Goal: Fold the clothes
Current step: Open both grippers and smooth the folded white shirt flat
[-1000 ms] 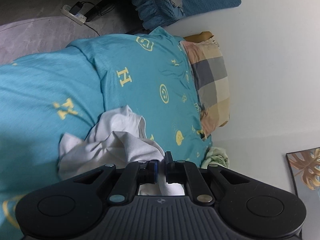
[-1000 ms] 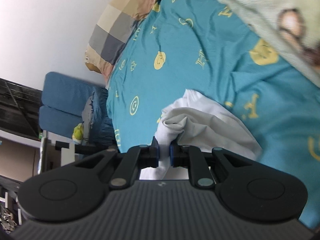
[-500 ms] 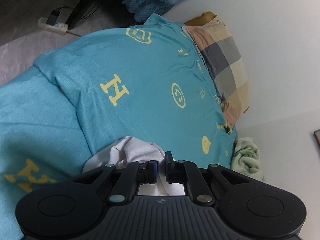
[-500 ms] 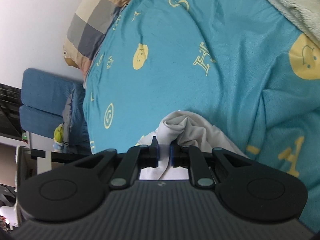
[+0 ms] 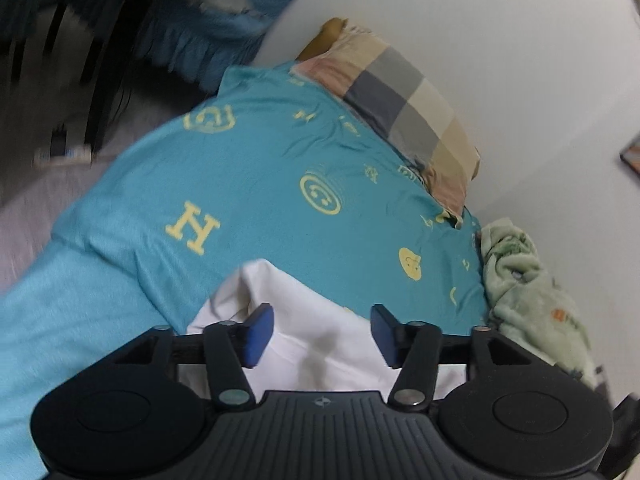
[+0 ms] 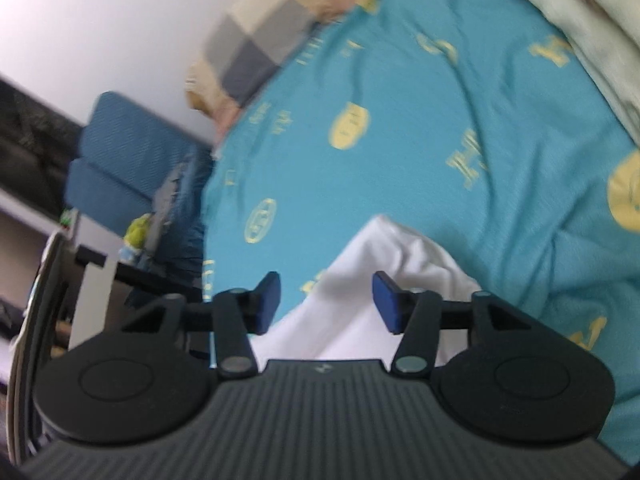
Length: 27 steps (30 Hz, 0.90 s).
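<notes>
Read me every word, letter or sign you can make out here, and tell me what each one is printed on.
"H": large yellow letter on the teal printed bedsheet, and again in the right wrist view.
Yellow smiley-face circles on the same sheet: signs, not words.
Small yellow characters near the checked pillow: too small and blurred to read.
White garment: no print visible.

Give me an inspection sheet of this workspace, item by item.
Surface: bed with teal sheet printed with yellow letters and faces.
Job's things: white garment lying on the sheet, partly bunched.
Clutter: checked pillow at the wall; pale green blanket along the bed edge.
Grippers: left gripper and right gripper, jaws opening, garment between them but pads not pressing it.
Cables: blurred power strip on the floor.
Surroundings: white wall; blue chair.
</notes>
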### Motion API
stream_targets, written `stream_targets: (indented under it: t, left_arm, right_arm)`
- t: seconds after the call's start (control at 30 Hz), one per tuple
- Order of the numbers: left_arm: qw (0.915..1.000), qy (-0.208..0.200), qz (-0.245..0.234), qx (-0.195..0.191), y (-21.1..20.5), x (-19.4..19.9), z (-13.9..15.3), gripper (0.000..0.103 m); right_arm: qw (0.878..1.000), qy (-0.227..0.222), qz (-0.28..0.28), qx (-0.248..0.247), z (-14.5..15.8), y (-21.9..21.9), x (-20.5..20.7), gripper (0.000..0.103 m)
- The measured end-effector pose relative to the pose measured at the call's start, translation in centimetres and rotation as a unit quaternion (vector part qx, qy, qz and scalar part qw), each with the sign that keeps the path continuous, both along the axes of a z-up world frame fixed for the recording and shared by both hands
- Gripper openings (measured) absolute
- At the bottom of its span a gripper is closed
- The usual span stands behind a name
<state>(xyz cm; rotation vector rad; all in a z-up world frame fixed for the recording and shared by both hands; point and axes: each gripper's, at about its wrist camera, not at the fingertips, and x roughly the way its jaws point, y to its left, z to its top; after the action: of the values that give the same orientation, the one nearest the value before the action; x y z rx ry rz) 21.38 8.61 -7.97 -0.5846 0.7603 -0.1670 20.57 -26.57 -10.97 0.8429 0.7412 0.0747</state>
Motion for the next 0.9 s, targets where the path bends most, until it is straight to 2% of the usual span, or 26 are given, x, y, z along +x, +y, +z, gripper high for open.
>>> stream_targets:
  t: [0.13,0.23,0.33,0.47,0.67,0.9]
  left_arm:
    - [0.9971,-0.022,-0.029,0.067,-1.5,-0.1,0.4,0.069]
    - [0.9944,-0.008,-0.046,0.095,-2.6,0.6,-1.2,0.069]
    - [0.9909,0.011,-0.062,0.119,-3.5,1.4,-3.1,0.067]
    - [0.9861,0.018,-0.077,0.146,-4.3,1.7,-4.5,0.067]
    - [0.9846,0.006,-0.081,0.154,-4.2,1.1,-3.3,0.067]
    - [0.9826,-0.021,-0.08,0.166,-3.9,-2.3,-0.5,0.068]
  right_arm:
    - [0.994,-0.007,0.049,-0.1,1.0,2.1,0.8,0.058]
    - [0.984,-0.005,0.083,-0.156,0.1,3.5,2.1,0.057]
    - [0.981,0.019,0.09,-0.17,-1.8,3.7,3.6,0.054]
    - [0.977,0.027,0.104,-0.186,-3.3,4.2,4.3,0.054]
    - [0.972,0.015,0.112,-0.207,-1.7,5.0,2.8,0.054]
    - [0.961,0.008,0.137,-0.238,0.1,6.1,-0.6,0.055]
